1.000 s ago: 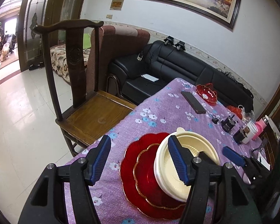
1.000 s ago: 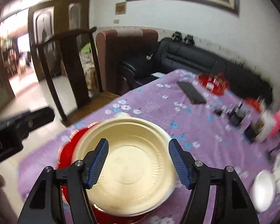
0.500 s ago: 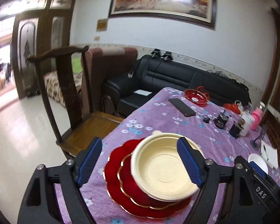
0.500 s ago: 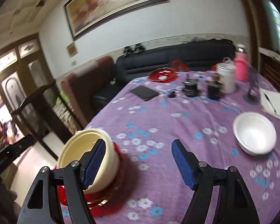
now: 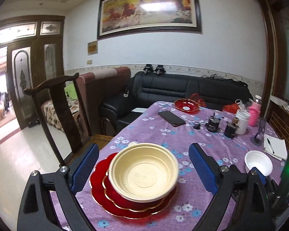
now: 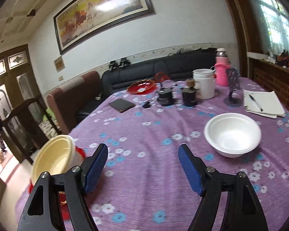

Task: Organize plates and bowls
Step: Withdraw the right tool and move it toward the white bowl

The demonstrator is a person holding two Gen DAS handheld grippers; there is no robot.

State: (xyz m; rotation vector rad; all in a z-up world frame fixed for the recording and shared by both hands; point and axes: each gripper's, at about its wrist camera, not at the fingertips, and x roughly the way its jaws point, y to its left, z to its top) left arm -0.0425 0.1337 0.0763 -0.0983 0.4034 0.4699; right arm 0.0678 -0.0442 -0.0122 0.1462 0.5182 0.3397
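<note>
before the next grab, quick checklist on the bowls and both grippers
1. Cream bowl seated on red plate: ok.
2. Left gripper open, its jaws just widening, fingers clear of the cream bowl: ok.
3. Right gripper open, nothing between its fingers: ok.
4. White bowl upright, apart from the notebook: ok.
5. Right gripper lined up on white bowl: not ok, bowl sits off to its right.

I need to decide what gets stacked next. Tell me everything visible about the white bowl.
The white bowl is round, plain and smooth, apparently foam or plastic, with a thick rolled rim. It stands upright and empty on the purple flowered tablecloth, alone, near the notebook without touching it. Nothing grips it; the right claw stands open short of it.
</note>
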